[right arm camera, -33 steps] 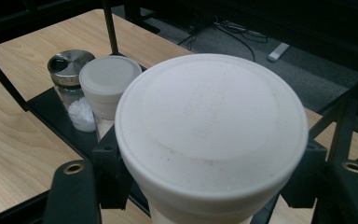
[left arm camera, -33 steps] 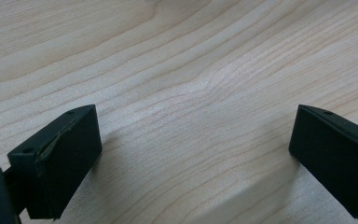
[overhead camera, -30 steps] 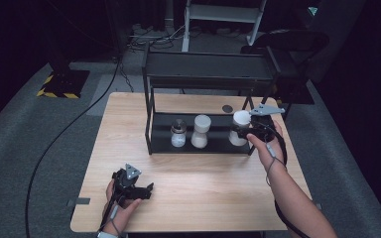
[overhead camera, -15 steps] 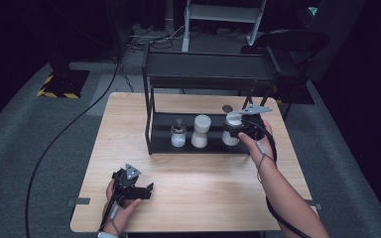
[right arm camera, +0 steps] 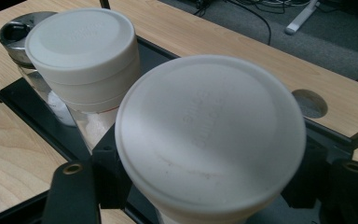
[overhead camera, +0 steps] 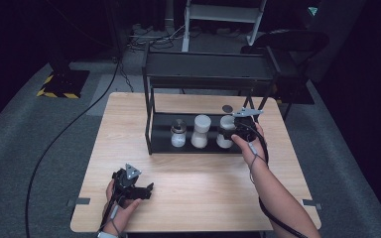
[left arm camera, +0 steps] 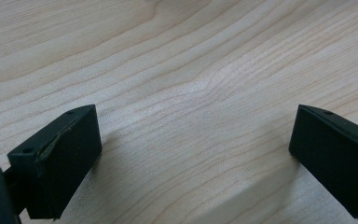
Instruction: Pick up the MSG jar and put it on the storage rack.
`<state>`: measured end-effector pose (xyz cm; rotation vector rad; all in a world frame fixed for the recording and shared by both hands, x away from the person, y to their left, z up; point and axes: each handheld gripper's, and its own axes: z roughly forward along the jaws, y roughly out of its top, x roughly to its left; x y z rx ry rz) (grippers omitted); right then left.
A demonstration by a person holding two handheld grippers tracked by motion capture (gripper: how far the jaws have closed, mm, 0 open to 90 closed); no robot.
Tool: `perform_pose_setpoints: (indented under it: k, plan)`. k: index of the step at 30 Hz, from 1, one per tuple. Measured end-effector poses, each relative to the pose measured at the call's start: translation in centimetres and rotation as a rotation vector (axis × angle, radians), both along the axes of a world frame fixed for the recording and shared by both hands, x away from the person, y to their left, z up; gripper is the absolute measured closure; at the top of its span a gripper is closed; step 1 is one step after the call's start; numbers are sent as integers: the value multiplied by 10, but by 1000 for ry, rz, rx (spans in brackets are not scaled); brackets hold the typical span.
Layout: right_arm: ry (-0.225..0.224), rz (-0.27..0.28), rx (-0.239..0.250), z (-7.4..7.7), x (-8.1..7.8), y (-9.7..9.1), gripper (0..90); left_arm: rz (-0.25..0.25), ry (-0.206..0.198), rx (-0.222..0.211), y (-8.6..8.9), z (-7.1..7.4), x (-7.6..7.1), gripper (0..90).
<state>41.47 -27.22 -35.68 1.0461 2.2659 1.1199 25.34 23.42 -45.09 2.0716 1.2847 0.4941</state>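
A black two-level rack (overhead camera: pixel 208 74) stands at the back of the wooden table (overhead camera: pixel 129 119). Its lower shelf carries a small jar with a metal lid (overhead camera: pixel 178 133) and a taller white-lidded jar (overhead camera: pixel 201 130). Just right of them is a third white-lidded jar (overhead camera: pixel 225 124), with my right gripper (overhead camera: pixel 232 133) shut on it below the lid. In the right gripper view that lid (right arm camera: pixel 209 135) is close up between the jaws of the right gripper (right arm camera: pixel 209 186), with the other white-lidded jar (right arm camera: pixel 81 46) and the metal-lidded jar (right arm camera: pixel 14 32) behind. My left gripper (overhead camera: pixel 146 191) rests open on the table at the front left, and between the jaws of the left gripper (left arm camera: pixel 191 154) is bare wood.
A round cable hole (overhead camera: pixel 227 108) is set in the table behind the rack. The rack's upper shelf hangs over the jars. A black cable (overhead camera: pixel 64 134) runs across the grey floor on the left, and a chair (overhead camera: pixel 287 44) stands at the back right.
My right hand has carried the white-lidded jar left and down into the rack's lower level, close beside the other white-lidded jar. The left hand has stayed in place.
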Motion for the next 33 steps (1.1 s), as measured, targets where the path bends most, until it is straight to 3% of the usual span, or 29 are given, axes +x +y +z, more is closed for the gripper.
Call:
perform_pose_setpoints:
  k: [9,21,25,33]
  plan:
    - [19,-3,7,-10,6,5,331,1,0,-1,0,0,0,22]
    - [28,-17,44,-15,7,-2,324,1,0,-1,0,0,0,22]
    - [-1,-19,54,-10,3,-8,243,0,0,0,0,0,0,21]
    - [-39,-6,69,13,-11,-16,105,1,0,0,0,0,0,21]
